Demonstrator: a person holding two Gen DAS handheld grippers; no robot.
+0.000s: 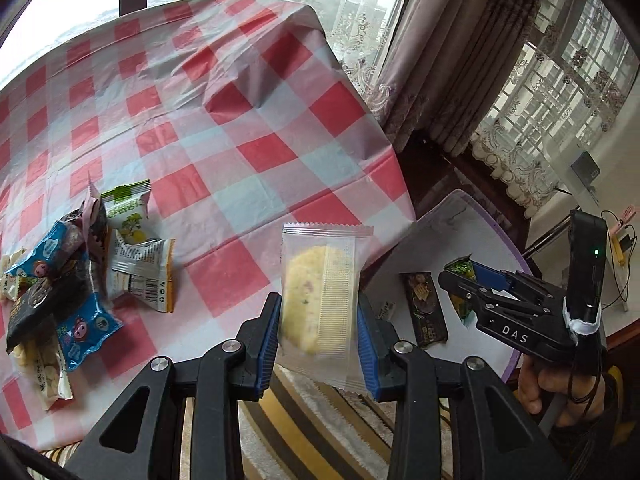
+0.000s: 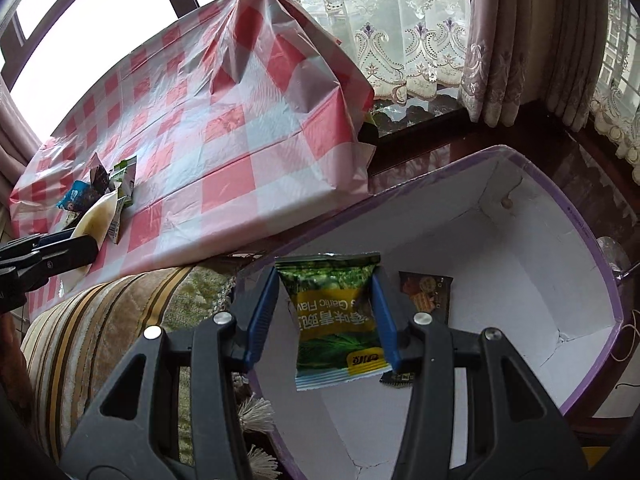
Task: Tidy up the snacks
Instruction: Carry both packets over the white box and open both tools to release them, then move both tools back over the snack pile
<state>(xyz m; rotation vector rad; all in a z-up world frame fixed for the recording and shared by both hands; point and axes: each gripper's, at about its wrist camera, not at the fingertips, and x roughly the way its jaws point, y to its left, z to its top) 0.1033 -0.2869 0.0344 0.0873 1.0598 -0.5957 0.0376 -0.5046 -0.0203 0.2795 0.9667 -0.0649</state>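
While clamped in blue pads: crinkly clear cracker packet (image 1: 320,300), glossy green pouch (image 2: 336,320).

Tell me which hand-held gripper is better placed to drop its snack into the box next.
Right. The right hand-held gripper holds the green garlic snack packet over the white box; the left holds its clear-wrapped cracker beside the table edge.
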